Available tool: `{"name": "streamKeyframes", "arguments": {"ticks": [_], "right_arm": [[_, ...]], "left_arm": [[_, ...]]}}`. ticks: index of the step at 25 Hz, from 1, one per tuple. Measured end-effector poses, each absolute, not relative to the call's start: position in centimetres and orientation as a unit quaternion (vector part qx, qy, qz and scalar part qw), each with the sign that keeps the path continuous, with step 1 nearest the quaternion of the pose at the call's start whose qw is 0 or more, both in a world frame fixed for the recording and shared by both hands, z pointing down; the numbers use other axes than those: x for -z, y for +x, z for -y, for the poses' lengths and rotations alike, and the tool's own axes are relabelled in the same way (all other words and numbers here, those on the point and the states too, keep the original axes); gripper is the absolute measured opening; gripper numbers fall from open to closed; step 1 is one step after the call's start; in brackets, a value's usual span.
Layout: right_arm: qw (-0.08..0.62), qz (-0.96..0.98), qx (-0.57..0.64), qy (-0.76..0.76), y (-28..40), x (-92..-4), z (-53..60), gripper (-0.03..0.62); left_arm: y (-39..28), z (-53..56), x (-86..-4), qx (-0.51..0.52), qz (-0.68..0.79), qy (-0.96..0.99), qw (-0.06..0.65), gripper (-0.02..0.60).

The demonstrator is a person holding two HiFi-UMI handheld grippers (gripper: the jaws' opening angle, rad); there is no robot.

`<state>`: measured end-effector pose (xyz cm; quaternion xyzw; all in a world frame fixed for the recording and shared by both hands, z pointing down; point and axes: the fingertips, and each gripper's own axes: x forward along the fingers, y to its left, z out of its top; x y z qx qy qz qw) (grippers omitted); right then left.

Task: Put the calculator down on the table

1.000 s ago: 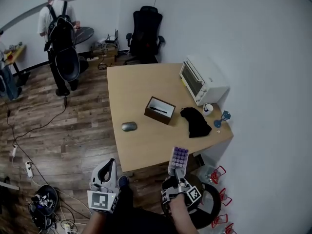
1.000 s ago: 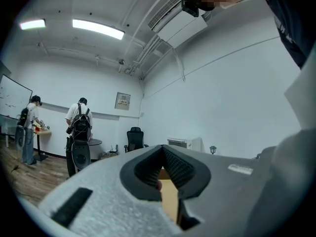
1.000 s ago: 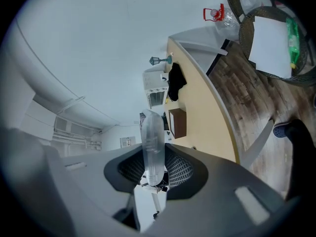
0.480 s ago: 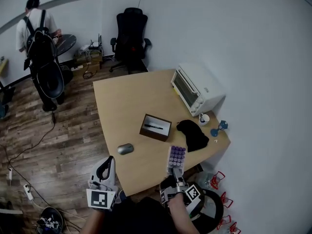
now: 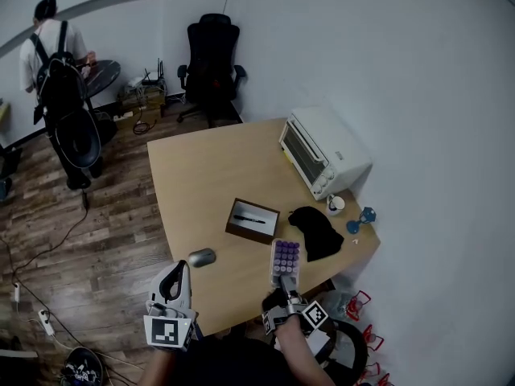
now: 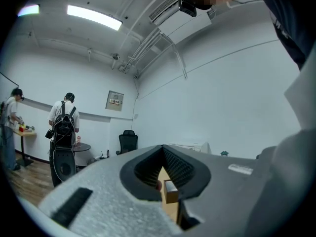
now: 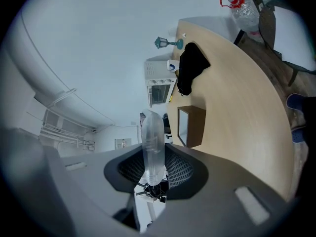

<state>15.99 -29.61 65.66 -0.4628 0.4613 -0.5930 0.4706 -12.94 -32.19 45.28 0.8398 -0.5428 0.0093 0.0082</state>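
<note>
Office room. Pale wood table (image 5: 209,175) against plain white walls, black swivel chair (image 5: 211,55) behind it, computer mouse (image 5: 202,257) on top. Plank floor strewn with cables (image 5: 48,240). Person with backpack (image 5: 58,71) at a far side table.

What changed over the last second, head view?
Right claw and left claw advanced toward the table. The calculator, earlier just off the near edge, now hangs over the tabletop. Unchanged: right claw shut on it, left empty; mouse, box, oven in place.
</note>
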Motion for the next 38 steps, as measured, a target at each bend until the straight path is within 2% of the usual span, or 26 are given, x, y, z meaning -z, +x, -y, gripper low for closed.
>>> {"name": "streamKeyframes", "arguments": {"ticks": [5,14,18,27,33,38], "right_arm": [[0.412,-0.471,0.601,-0.496,16.5,-67.6,30.3,0.11],[0.401,-0.473,0.609,-0.495,16.5,-70.1,32.2,0.11],[0.406,-0.452,0.627,-0.487,16.8,-74.0,32.4,0.11],[0.368,-0.413,0.658,-0.512,17.3,-81.2,34.3,0.11],[0.337,-0.409,0.664,-0.528,17.4,-83.7,35.1,0.11],[0.345,-0.405,0.667,-0.522,17.5,-84.9,36.1,0.11]], "left_arm": [[-12.6,32.7,-44.8,0.009,0.55,0.835,0.025,-0.002],[-12.5,33.3,-45.4,0.002,0.557,0.831,0.013,-0.002],[-12.4,33.5,-45.2,-0.004,0.564,0.826,0.018,-0.002],[-12.0,34.0,-45.4,-0.039,0.572,0.819,-0.011,-0.002],[-12.0,34.6,-45.5,-0.037,0.573,0.818,0.003,-0.002],[-12.0,35.0,-46.1,-0.021,0.567,0.823,0.011,-0.002]]}}
